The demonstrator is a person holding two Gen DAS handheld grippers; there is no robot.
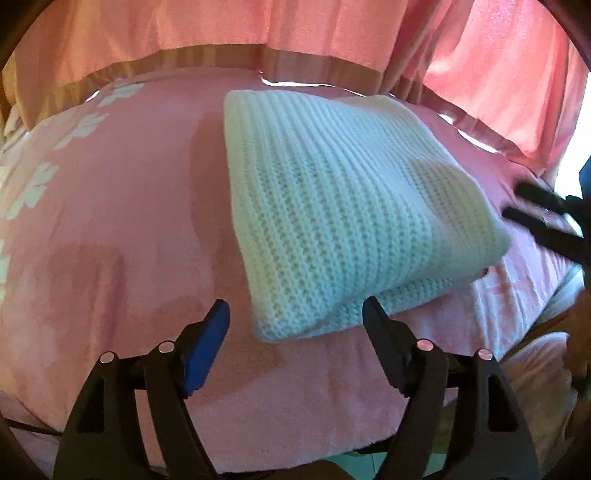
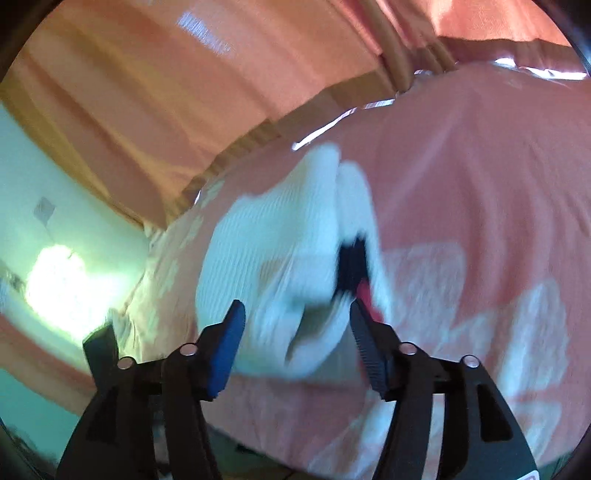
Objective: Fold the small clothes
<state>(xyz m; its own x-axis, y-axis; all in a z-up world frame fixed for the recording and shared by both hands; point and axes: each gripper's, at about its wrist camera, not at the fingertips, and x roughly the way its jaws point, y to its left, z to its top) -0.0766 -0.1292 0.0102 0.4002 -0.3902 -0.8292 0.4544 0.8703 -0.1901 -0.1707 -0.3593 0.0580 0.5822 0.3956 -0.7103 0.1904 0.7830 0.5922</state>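
A pale mint knitted garment [image 1: 332, 206] lies folded into a thick rectangle on a pink bed cover [image 1: 122, 229]. My left gripper [image 1: 295, 314] is open and empty, its fingertips at the garment's near corner, not gripping it. My right gripper [image 1: 532, 206] shows at the right edge, beside the garment's right side. In the right wrist view, which is blurred, the right gripper [image 2: 295, 317] is open and empty just in front of the garment [image 2: 273, 258]. A dark label and a red patch [image 2: 354, 266] show in its fold.
Pink curtains [image 1: 221, 29] with a tan band hang behind the bed. White flower prints [image 1: 33, 188] mark the cover's left side. A pale wall [image 2: 55, 236] with a bright glare stands left of the bed. The bed's near edge runs just below my left gripper.
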